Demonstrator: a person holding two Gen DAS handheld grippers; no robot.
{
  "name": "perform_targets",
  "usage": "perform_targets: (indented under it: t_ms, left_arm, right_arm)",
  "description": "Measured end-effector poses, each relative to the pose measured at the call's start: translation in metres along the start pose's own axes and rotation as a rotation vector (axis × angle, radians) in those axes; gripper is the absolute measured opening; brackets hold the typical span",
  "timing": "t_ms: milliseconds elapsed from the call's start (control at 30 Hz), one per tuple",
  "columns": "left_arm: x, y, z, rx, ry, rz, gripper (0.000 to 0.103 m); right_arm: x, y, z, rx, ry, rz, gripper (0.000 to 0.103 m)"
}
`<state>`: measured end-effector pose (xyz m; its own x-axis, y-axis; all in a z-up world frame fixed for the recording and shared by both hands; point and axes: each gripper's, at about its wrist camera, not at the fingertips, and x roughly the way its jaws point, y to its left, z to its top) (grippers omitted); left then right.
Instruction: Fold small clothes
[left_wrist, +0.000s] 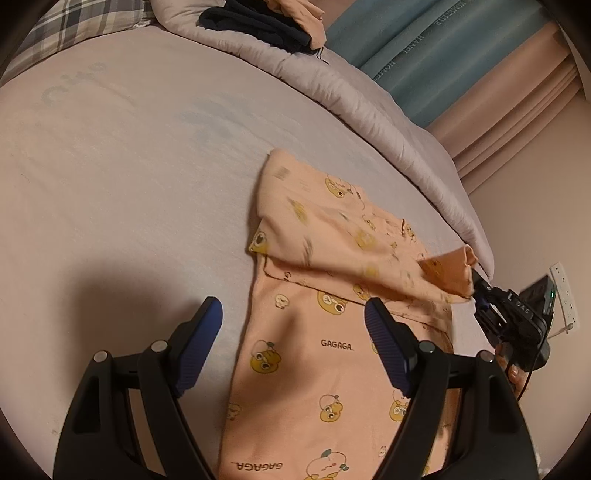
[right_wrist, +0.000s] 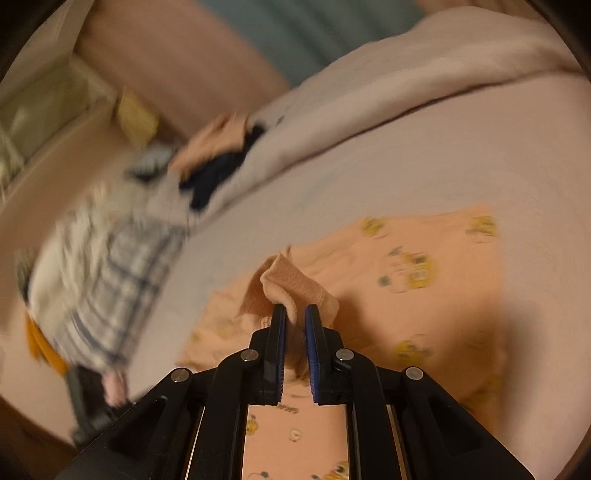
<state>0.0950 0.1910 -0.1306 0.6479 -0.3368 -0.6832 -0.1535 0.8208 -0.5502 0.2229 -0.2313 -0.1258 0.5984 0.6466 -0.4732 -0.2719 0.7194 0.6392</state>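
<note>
A peach child's garment (left_wrist: 306, 354) printed with yellow cartoon figures and "GAGAGA" lies on the pale bed sheet (left_wrist: 129, 166). Its far part is lifted and drawn towards the right. My left gripper (left_wrist: 293, 306) hangs open just above the garment's near part, one blue pad over the sheet and the other over the cloth, with nothing gripped. My right gripper (left_wrist: 476, 286) sits at the right edge of the bed, shut on a corner (left_wrist: 450, 271) of the garment. The right wrist view shows that gripper (right_wrist: 295, 310) with its jaws pinching the folded corner (right_wrist: 284, 280), the rest of the garment (right_wrist: 406, 288) below it.
A grey duvet (left_wrist: 351, 99) is bunched along the far right of the bed, with dark and peach clothes (left_wrist: 258, 22) piled on it. A plaid pillow (left_wrist: 74, 29) lies at the far left. Curtains (left_wrist: 424, 55) and a wall socket (left_wrist: 563, 291) stand beyond the bed. A hand (left_wrist: 517, 373) holds the right gripper.
</note>
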Motion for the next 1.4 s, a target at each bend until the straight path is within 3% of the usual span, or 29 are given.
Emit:
perform_targets:
  t_ms: [200, 367, 400, 467, 500, 533, 700, 867, 1000, 1100, 1233, 1267, 1333, 1367, 1400]
  left_arm:
    - [0.003, -0.006, 0.000, 0.013, 0.010, -0.003, 0.080]
    - [0.004, -0.008, -0.001, 0.025, 0.015, 0.010, 0.080]
    - [0.004, -0.007, -0.001, 0.021, 0.015, 0.010, 0.080]
    - [0.005, -0.006, -0.001, 0.016, 0.015, 0.013, 0.080]
    - [0.005, -0.005, -0.001, 0.014, 0.015, 0.013, 0.080]
    - [0.005, -0.005, -0.001, 0.013, 0.015, 0.013, 0.080]
    - [0.006, -0.007, -0.002, 0.024, 0.020, 0.017, 0.080]
    - [0.007, -0.006, -0.003, 0.015, 0.023, 0.015, 0.080]
    - [0.007, -0.009, -0.004, 0.027, 0.025, 0.016, 0.080]
    - [0.006, -0.009, -0.004, 0.029, 0.026, 0.017, 0.080]
    - [0.003, -0.007, -0.004, 0.035, 0.021, 0.024, 0.080]
    - [0.003, -0.005, -0.004, 0.033, 0.018, 0.027, 0.080]
    - [0.002, -0.001, -0.003, 0.019, 0.016, 0.028, 0.080]
    - [0.002, 0.001, -0.003, 0.011, 0.016, 0.027, 0.080]
    - [0.002, 0.002, -0.003, 0.005, 0.015, 0.027, 0.080]
  right_arm:
    - [-0.005, -0.037, -0.011, 0.088, -0.006, -0.106, 0.012]
    - [-0.011, -0.063, -0.011, 0.218, 0.000, -0.113, 0.012]
    - [-0.014, -0.066, -0.011, 0.243, 0.001, -0.089, 0.014]
    - [-0.018, -0.065, -0.010, 0.276, -0.003, -0.052, 0.030]
    - [-0.019, -0.064, -0.010, 0.288, -0.007, -0.035, 0.044]
    - [-0.018, -0.061, -0.009, 0.294, -0.011, -0.020, 0.048]
    - [-0.019, -0.032, -0.003, 0.201, -0.054, -0.027, 0.049]
    - [-0.006, 0.000, 0.007, 0.068, -0.013, 0.038, 0.048]
    - [0.016, 0.020, 0.007, -0.014, 0.036, 0.033, 0.048]
    - [0.038, 0.019, -0.001, -0.064, 0.098, -0.073, 0.048]
    - [0.049, 0.007, -0.015, -0.213, 0.152, -0.444, 0.048]
    - [0.044, -0.002, -0.016, -0.205, 0.148, -0.488, 0.048]
    - [0.029, -0.019, -0.014, -0.164, 0.130, -0.500, 0.032]
    - [0.024, -0.024, -0.013, -0.157, 0.125, -0.515, 0.031]
    - [0.019, -0.028, -0.011, -0.162, 0.122, -0.590, 0.032]
